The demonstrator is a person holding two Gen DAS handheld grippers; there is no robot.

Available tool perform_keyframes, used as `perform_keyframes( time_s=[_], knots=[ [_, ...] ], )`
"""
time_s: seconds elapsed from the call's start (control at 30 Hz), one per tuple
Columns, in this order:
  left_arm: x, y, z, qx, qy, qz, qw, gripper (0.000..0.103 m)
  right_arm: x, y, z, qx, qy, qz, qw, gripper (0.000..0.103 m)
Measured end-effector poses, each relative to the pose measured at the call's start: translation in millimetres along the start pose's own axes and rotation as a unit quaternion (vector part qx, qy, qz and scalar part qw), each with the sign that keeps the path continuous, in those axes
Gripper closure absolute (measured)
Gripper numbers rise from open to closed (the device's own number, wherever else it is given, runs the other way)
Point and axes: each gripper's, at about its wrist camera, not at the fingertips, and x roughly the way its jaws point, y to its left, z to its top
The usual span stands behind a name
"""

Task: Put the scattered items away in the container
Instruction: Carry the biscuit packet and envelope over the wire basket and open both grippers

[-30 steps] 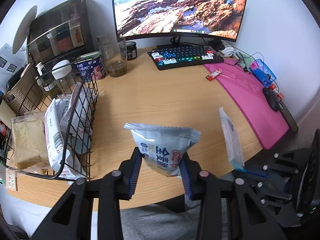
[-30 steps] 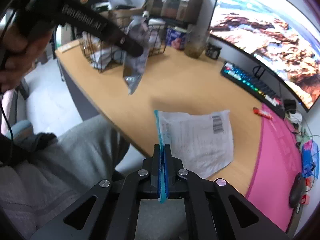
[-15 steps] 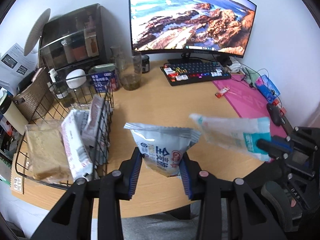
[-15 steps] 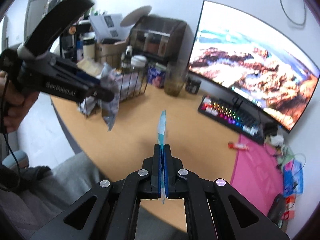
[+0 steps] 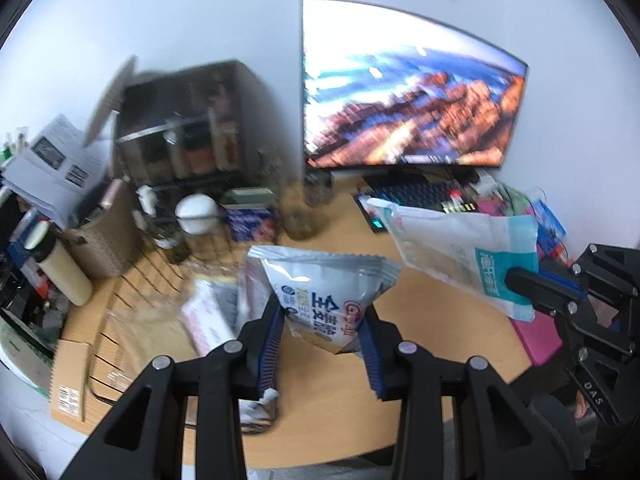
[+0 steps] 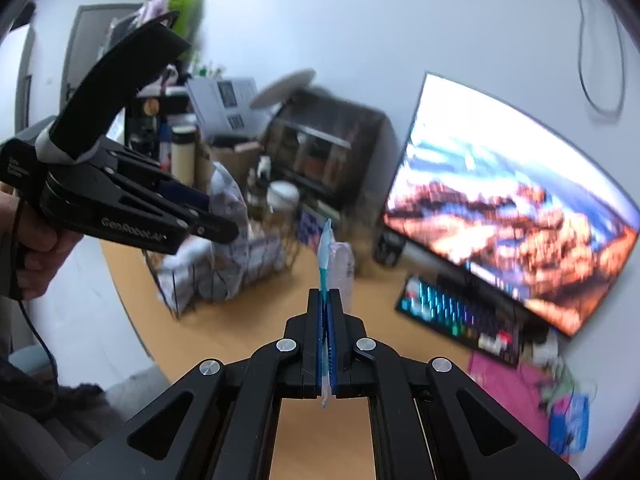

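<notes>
Left gripper (image 5: 322,334) points forward and level above the near edge of the table (image 5: 436,320), its 2 blue-padded fingers (image 5: 269,340) pinching the lower part of 1 silver snack bag (image 5: 326,292), which stands upright in the air. Right gripper (image 6: 327,336) also reaches forward, its 2 fingers pressed flat on the teal-edged rim of 1 white packet (image 5: 456,248); from its own camera the packet shows edge-on as a thin strip, while the left view shows it stretched sideways above the table. In the right view the left gripper hangs just over the wire basket (image 6: 224,276), the person's left hand (image 6: 36,252) wrapped round its grip.

Below and left of the silver bag, the basket already holds several wrapped packs; blur hides their count. Bare wood lies between the basket and the 1 keyboard (image 6: 460,312). Farther back stand 1 curved monitor (image 5: 408,108) and 1 dark cabinet (image 5: 188,128) against the wall.
</notes>
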Motion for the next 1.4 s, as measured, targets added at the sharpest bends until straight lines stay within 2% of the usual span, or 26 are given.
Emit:
perform_keyframes(
  time_s=[0.17,0.3,0.47,0.53,0.57,0.6,0.67,0.7,0.8,1.03,1.23,1.4],
  knots=[
    [-17,49,16,-0.024,-0.019,0.033,0.999,0.062,23,22,48,-0.023,-0.04,0.026,0.999,0.099],
    [-13,89,17,-0.046,-0.008,0.049,0.9977,0.062,59,50,80,-0.035,-0.048,0.064,0.996,0.099],
    [5,119,10,-0.065,0.009,0.054,0.9964,0.062,98,80,87,-0.042,-0.029,0.095,0.994,0.099],
    [11,124,7,-0.062,0.013,0.057,0.9964,0.057,112,87,86,-0.041,-0.018,0.1,0.994,0.098],
    [12,125,5,-0.06,0.012,0.06,0.9963,0.042,117,89,84,-0.043,-0.014,0.102,0.994,0.094],
    [13,124,4,-0.055,0.011,0.067,0.9962,0.034,120,92,84,-0.047,-0.014,0.106,0.993,0.089],
    [15,123,2,-0.047,0.006,0.086,0.9952,0.034,122,96,82,-0.056,-0.018,0.102,0.993,0.063],
    [16,124,2,-0.046,0.008,0.085,0.9953,0.034,121,97,81,-0.058,-0.023,0.092,0.994,0.06],
    [18,126,2,-0.054,0.01,0.078,0.9954,0.034,118,94,82,-0.054,-0.03,0.09,0.994,0.058],
    [12,117,4,-0.05,0.004,0.08,0.9955,0.034,112,67,80,-0.003,-0.024,0.093,0.995,0.058],
    [6,97,8,-0.045,-0.007,0.077,0.996,0.034,95,42,74,0.03,-0.022,0.066,0.997,0.058],
    [3,72,12,-0.038,-0.021,0.065,0.9969,0.032,77,13,63,0.078,-0.004,0.022,0.997,0.058]
  ],
)
